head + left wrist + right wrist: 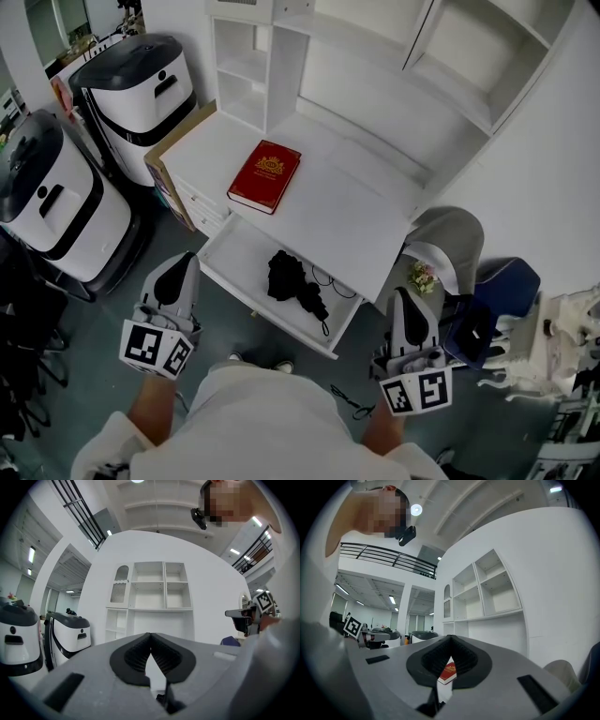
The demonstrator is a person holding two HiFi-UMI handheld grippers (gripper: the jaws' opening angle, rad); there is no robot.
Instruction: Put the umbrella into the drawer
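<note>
The left gripper (180, 264) and right gripper (403, 298) each have jaws pressed together on nothing. Between them and just ahead, the black folded umbrella (292, 281) lies inside the open white drawer (234, 251). Farther on, a red hardcover book (265, 175) rests on the white desk (356, 220).

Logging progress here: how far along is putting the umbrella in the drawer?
Done: the umbrella lies inside the open drawer. In hand: nothing; left claw and right claw are shut, empty. Left: nothing of the task, though the drawer stands open.
</note>
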